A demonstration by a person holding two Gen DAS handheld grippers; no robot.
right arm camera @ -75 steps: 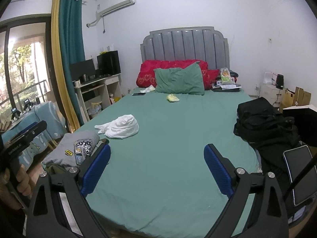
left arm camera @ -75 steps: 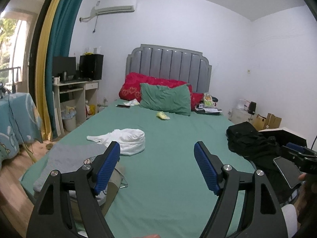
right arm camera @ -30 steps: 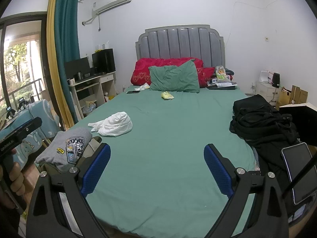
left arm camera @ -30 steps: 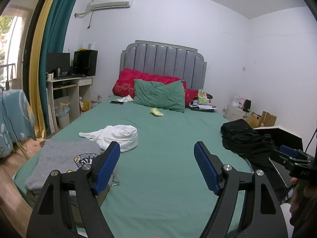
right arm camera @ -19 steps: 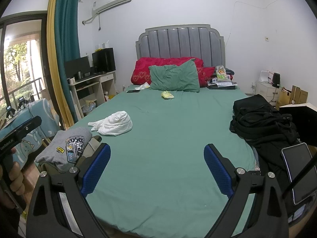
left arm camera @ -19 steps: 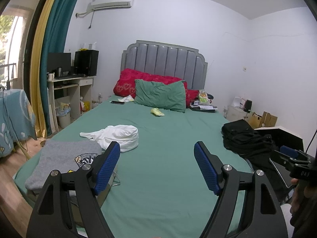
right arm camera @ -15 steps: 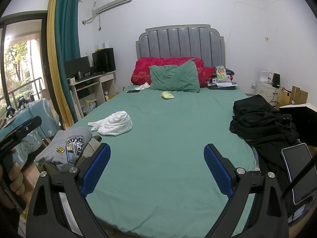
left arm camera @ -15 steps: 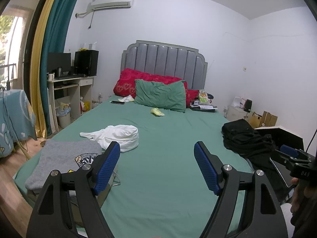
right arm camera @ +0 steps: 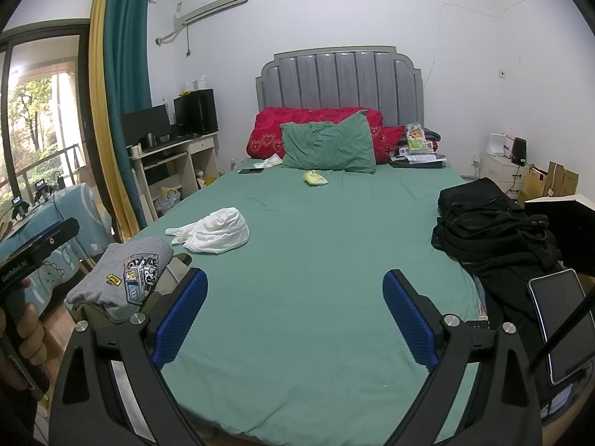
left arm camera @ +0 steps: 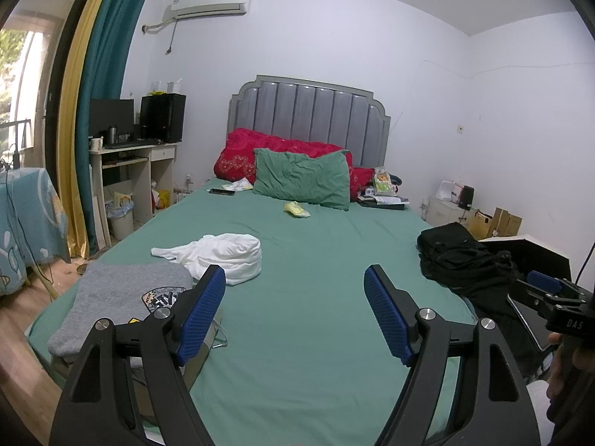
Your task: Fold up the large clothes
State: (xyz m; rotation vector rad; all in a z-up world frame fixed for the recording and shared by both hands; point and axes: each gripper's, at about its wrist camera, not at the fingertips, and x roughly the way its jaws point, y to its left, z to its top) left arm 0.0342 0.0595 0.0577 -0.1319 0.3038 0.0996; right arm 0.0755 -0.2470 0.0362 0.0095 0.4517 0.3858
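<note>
Both grippers held spread and empty above the foot of the bed, little changed from half a second ago.

Left wrist view: the left gripper (left arm camera: 293, 312) is seen with its blue fingers (left arm camera: 200, 312) released and nothing between them, framed as in the earlier frames. The folded grey sweatshirt (left arm camera: 119, 297) lies at the bed's near left corner, the crumpled white garment (left arm camera: 227, 252) just beyond it, the black clothes (left arm camera: 465, 260) at the right edge. The middle of the green bed (left arm camera: 316, 297) is bare sheet up to the green pillow (left arm camera: 301, 182).

Right wrist view: the right gripper (right arm camera: 295, 316) is likewise spread, holding nothing, unmoved. The grey sweatshirt (right arm camera: 122, 278) overhangs the left edge; a tablet (right arm camera: 561, 319) is propped beyond the right edge.
</note>
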